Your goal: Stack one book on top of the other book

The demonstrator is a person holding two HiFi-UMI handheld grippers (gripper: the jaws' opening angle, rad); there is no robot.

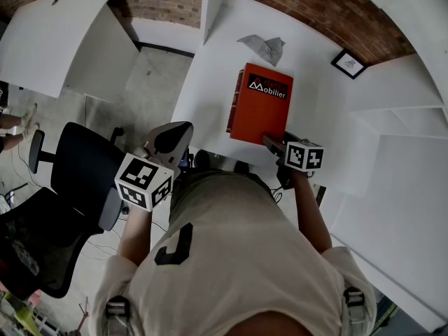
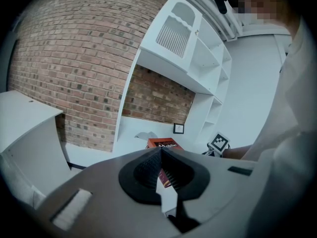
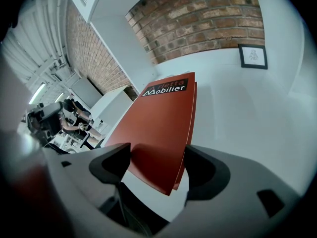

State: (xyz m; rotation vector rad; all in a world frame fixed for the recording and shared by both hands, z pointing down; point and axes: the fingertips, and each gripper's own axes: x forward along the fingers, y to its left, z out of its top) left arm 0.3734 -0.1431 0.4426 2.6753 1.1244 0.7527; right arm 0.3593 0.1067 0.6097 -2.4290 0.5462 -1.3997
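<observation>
An orange-red book [image 1: 262,100] with "Mobilier" on its cover lies on the white desk [image 1: 210,82]. It rests on a darker red book whose edge [image 1: 229,112] shows along its left side. My right gripper [image 1: 274,143] is at the top book's near corner. In the right gripper view that orange-red book [image 3: 163,118] has its corner between the open jaws of the right gripper [image 3: 157,157]. My left gripper [image 1: 175,136] is held off the desk's left edge, shut and empty. In its own view the left gripper [image 2: 159,155] points toward the books [image 2: 162,144].
A crumpled grey paper [image 1: 262,46] lies behind the books. A small framed picture [image 1: 348,63] stands at the back right by the brick wall. White shelves rise on the right. Black office chairs [image 1: 77,180] stand on the floor to the left.
</observation>
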